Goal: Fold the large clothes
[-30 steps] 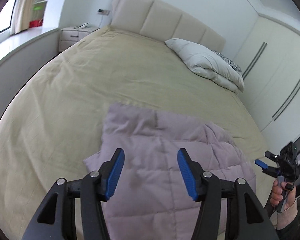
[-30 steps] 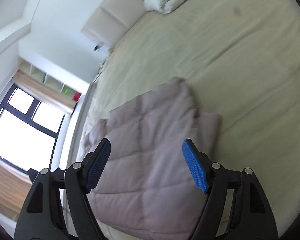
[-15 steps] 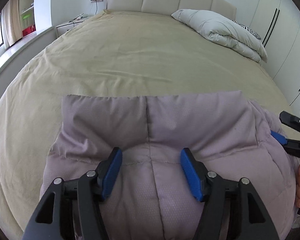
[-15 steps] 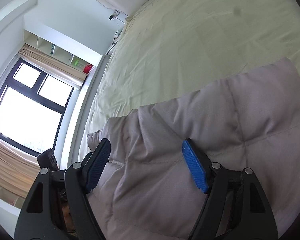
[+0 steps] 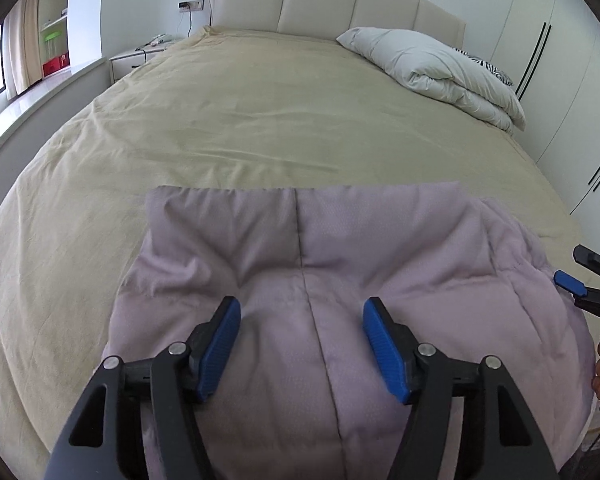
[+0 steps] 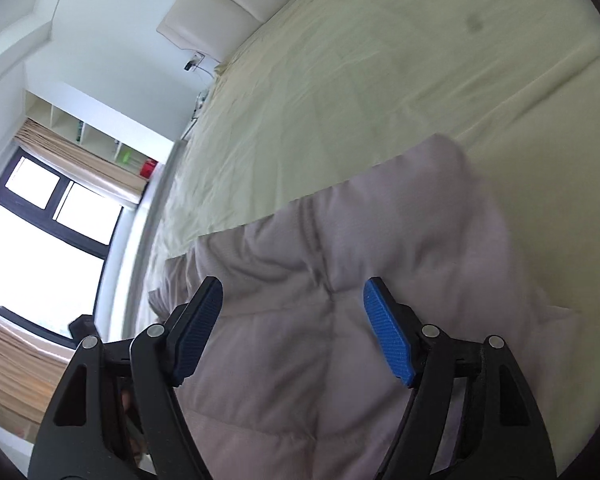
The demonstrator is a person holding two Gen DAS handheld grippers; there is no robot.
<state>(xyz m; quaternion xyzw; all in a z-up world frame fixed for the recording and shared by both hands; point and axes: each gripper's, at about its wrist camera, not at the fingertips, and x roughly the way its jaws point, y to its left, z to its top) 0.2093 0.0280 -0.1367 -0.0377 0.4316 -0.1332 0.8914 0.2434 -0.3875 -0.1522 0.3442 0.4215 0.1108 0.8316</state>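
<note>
Both grippers now lower, closer over jacket point(image 5: 380, 264); left gripper point(image 5: 302, 346) jaws just widened, right gripper point(image 6: 294, 330) jaws apart, both empty. I judge next: grasp near edge for another fold.

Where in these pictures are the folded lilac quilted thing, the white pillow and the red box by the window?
lilac quilted garment point(image 5: 380, 248), left wrist view: upper panel right of the centre seam.
white pillow point(image 5: 428, 64), left wrist view: its top face.
red box point(image 5: 54, 65), left wrist view: its front, low on the shelf.
</note>
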